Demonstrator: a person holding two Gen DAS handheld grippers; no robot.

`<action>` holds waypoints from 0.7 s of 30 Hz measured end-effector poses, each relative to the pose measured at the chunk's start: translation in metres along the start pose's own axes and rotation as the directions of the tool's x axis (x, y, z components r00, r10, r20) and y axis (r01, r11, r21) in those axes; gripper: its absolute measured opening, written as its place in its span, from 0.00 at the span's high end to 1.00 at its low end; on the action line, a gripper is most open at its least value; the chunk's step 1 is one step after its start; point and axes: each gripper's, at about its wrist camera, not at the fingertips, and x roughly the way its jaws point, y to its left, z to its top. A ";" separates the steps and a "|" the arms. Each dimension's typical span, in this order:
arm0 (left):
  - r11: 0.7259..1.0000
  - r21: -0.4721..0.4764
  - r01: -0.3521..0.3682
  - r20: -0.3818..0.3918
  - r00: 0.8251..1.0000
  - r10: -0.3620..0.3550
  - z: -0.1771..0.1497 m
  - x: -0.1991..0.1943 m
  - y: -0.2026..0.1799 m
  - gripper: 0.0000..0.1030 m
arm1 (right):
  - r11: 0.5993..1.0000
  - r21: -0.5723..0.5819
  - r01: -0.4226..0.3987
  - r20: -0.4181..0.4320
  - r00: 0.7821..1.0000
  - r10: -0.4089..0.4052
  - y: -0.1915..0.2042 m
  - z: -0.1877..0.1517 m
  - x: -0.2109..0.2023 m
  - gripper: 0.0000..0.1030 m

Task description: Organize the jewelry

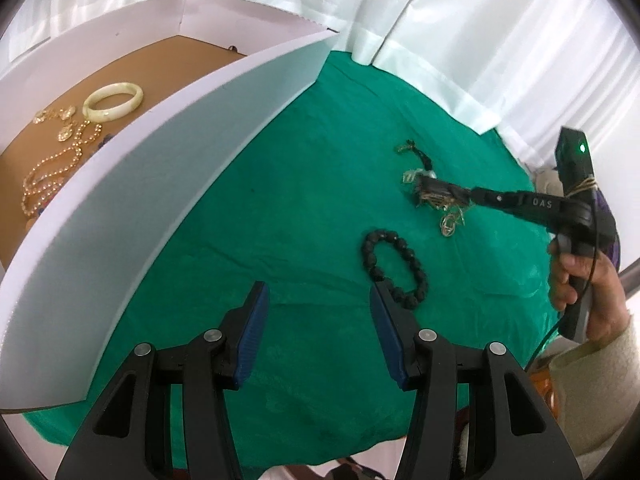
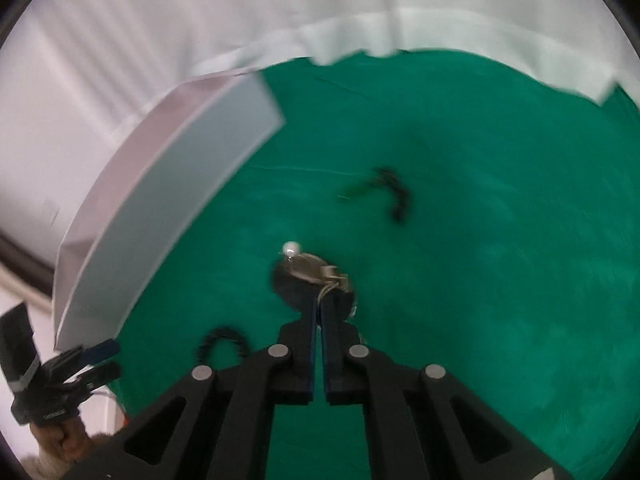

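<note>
Green cloth (image 1: 312,168), white box (image 1: 168,184), black bead bracelet (image 1: 394,266), pale-green bangle (image 1: 113,102).

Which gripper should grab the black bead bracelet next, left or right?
Left, probably. The left gripper is open and empty with the black bead bracelet just beyond its right finger. The right gripper is shut on a tangled chain piece.

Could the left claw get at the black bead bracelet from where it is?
Probably yes. The left claw is open and empty, and the black bead bracelet lies on bare green cloth beside its right finger, with nothing between them.
</note>
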 end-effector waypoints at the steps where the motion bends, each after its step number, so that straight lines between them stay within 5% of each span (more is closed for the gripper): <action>1: 1.000 0.000 0.000 -0.005 1.000 0.000 0.000 0.002 0.000 0.48 | 1.000 0.021 0.010 0.010 1.000 -0.010 -0.009 -0.002 -0.002 0.95; 5: 1.000 0.001 0.002 -0.018 1.000 -0.002 0.002 0.010 -0.004 0.48 | 0.998 0.057 0.000 0.008 1.000 -0.001 -0.029 -0.006 -0.011 0.78; 16: 0.999 0.045 0.004 -0.043 0.999 -0.002 0.003 0.022 -0.023 0.48 | 0.997 0.073 -0.024 -0.013 1.000 0.025 -0.032 -0.013 -0.017 0.77; 21: 0.999 0.051 0.005 -0.052 0.999 -0.003 0.002 0.026 -0.027 0.48 | 0.997 -0.075 -0.018 0.039 0.999 0.021 -0.004 -0.019 -0.017 0.77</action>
